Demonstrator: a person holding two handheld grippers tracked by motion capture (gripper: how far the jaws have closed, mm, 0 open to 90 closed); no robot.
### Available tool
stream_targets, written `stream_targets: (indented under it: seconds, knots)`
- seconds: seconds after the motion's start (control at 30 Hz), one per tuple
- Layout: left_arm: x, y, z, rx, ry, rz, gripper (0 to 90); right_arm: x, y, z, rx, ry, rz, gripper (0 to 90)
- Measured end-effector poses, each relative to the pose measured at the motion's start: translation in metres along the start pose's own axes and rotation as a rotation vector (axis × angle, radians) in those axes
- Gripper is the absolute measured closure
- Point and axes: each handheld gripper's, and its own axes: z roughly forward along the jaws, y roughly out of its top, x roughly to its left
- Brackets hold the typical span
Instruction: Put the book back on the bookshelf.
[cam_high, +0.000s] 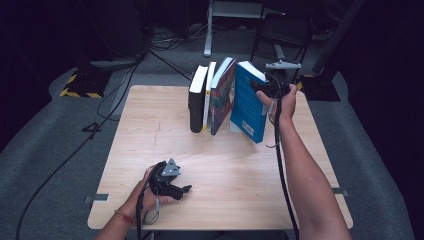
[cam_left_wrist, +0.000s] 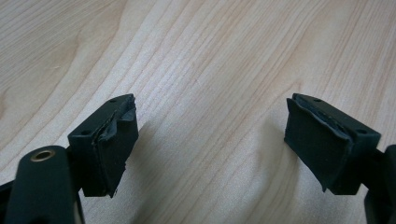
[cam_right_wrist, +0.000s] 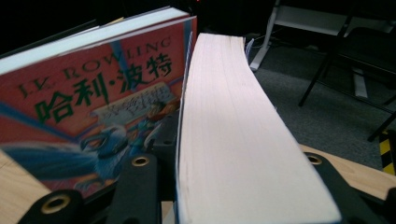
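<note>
Item: blue book (cam_high: 248, 102), far right of the table (cam_high: 150, 130), last in a row of four standing volumes. It stood tilted, its top leaning left toward the red-covered book (cam_high: 223, 95) beside it, its bottom corner kicked out to the near right. Its long axis ran roughly upright, spine facing near, page edge (cam_right_wrist: 229, 135) turned up and away toward your right hand.

Right tongs (cam_high: 270, 89): you held them at the book's upper far edge, jaws set one on each cover with the page block between them (a medium gape, matched to the book's thickness). In the right gripper view the block ran straight out from between the jaws, so the book counted as gripped across its thickness.

Left tongs (cam_high: 176, 187): parked near left on the bare table, jaws wide with nothing between them, pads (cam_left_wrist: 114, 154) just above the wood. They lay well apart from the row.

Remaining stock: white book (cam_high: 207, 95) and black book (cam_high: 196, 100), both upright, to the left of the red one.

Governing relation: the blue book lay directly in your right tongs; the open gap at its foot was what stood between it and the row.
</note>
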Motion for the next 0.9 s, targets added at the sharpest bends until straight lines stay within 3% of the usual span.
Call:
stream_targets:
  seconds: [0.33, 0.6, 0.7, 0.9]
  knots:
    - [0.0, 0.001, 0.001, 0.002, -0.003, 0.001, 16.9, 0.003, -0.02, -0.02, 0.026, 0.029, 0.0, 59.4]
    - [0.001, 0.001, 0.001, 0.004, -0.007, 0.004, 16.1, 0.007, -0.029, -0.035, 0.076, 0.068, -0.06, 57.5]
    - [0.001, 0.001, 0.001, 0.004, -0.005, 0.004, 16.0, 0.01, -0.027, -0.036, 0.104, 0.075, -0.101, 53.3]
    - [0.001, 0.001, 0.001, 0.004, -0.005, 0.004, 16.1, 0.01, -0.021, -0.028, 0.145, 0.081, -0.099, 48.8]
